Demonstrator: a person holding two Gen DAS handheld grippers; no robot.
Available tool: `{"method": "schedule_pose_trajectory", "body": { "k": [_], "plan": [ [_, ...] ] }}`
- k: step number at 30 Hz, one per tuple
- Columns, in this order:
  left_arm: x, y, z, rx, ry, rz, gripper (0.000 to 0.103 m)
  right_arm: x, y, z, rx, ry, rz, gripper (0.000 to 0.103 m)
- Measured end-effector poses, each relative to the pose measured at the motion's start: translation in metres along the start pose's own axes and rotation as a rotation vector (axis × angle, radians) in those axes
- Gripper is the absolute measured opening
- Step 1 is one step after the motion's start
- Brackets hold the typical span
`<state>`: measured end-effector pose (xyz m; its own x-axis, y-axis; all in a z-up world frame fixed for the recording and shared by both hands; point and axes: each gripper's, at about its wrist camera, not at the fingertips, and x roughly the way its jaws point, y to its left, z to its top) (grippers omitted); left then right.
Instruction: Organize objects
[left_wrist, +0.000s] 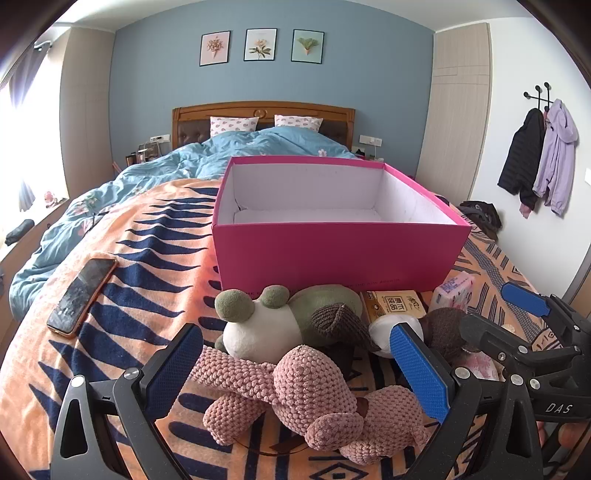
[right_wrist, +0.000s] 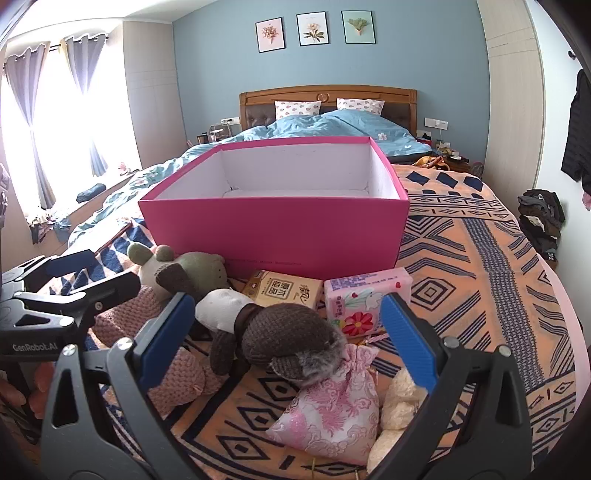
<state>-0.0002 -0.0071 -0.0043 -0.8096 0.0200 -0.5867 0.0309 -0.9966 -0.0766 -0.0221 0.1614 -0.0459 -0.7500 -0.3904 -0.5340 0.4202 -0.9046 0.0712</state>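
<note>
In the left wrist view the left gripper (left_wrist: 301, 363) fills the bottom of the frame with its blue-padded jaws spread wide and released, a pink crocheted plush toy (left_wrist: 310, 400) lying between them on the orange and navy patterned blanket (left_wrist: 155, 236). Just above it at centre lie a green and white frog plush (left_wrist: 273, 317) and a brown knitted plush (left_wrist: 441, 328), with a yellow tissue pack (left_wrist: 395, 304) and a pink tissue pack (left_wrist: 454, 291) behind them. An open pink box (left_wrist: 340, 254) stands on the blanket at mid-frame, directly behind the toys, its white inside showing nothing. A smartphone (left_wrist: 82, 297) lies at the left of the frame. In the right wrist view the right gripper (right_wrist: 290, 328) is likewise released, jaws apart around the brown knitted plush (right_wrist: 284, 332), with a pink brocade pouch (right_wrist: 332, 406) at lower centre and a cream fluffy item (right_wrist: 397, 402) beside it.
</note>
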Motion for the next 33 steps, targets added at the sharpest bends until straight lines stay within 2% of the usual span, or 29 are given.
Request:
{"method": "schedule_pose_trajectory", "body": {
  "k": [17,23,25,29,33],
  "plan": [
    [0.004,0.001,-0.003,-0.006,0.005,-0.004,0.103,0.004,0.001,-0.003,0.005,0.022,0.028,0.101],
    [0.006,0.014,-0.005,-0.022,0.016,-0.016,0.103,0.008,0.003,-0.006,-0.005,0.048,0.056,0.1],
    [0.008,0.016,-0.007,-0.021,0.02,-0.012,0.103,0.011,0.003,-0.007,-0.002,0.062,0.062,0.097],
    [0.012,0.023,-0.006,-0.029,0.037,-0.028,0.103,0.02,0.0,-0.01,0.018,0.113,0.084,0.083],
    [0.018,0.024,-0.006,-0.025,0.054,-0.053,0.103,0.032,-0.009,-0.015,0.064,0.168,0.096,0.076]
  ]
}}
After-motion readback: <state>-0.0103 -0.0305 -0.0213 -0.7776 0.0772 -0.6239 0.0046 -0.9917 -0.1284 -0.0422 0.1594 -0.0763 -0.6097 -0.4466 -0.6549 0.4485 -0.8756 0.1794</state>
